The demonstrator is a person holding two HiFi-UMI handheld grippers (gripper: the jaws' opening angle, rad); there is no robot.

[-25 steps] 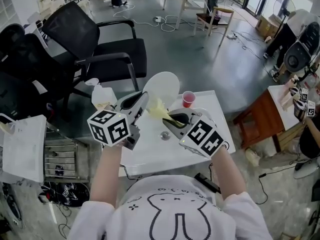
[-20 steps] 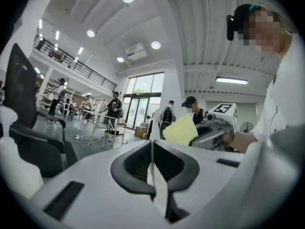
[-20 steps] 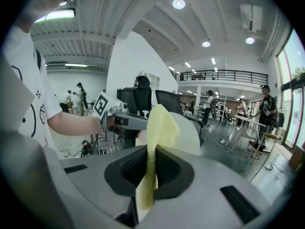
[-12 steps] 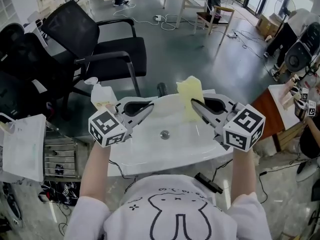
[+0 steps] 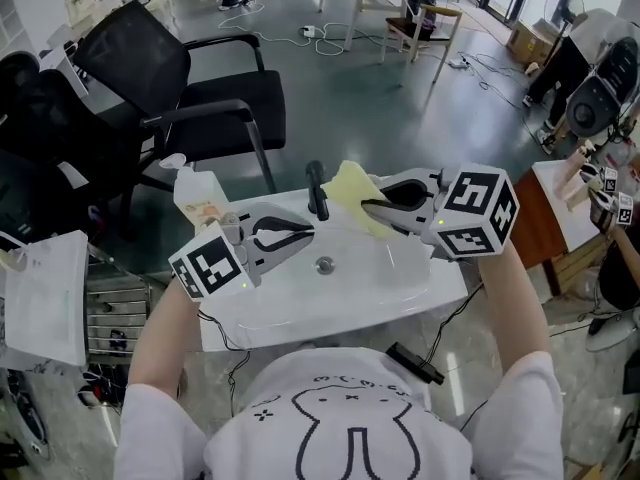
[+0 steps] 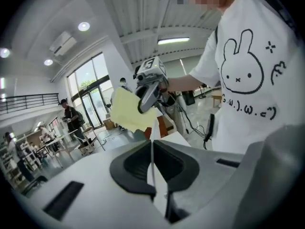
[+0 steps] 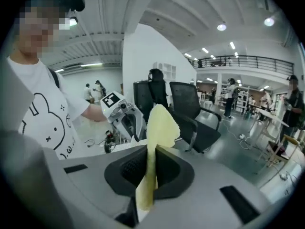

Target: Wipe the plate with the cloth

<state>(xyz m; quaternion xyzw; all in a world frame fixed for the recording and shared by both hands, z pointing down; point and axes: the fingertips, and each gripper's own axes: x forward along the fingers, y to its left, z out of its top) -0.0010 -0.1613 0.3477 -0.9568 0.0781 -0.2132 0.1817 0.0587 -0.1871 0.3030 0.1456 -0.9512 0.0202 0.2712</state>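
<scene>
Only the left gripper view shows the plate, a thin white edge clamped in the jaws of the left gripper over the sink. The right gripper, just right and farther, pinches the yellow cloth, seen in all views.

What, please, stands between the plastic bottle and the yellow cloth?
A dark upright object stands between the bottle and the cloth held in the right tool. The head view shows it, though not clearly enough to name it.

The plate is held over the table in the left hand-held gripper, the cloth right of it and farther; a bottle is stood far left.
</scene>
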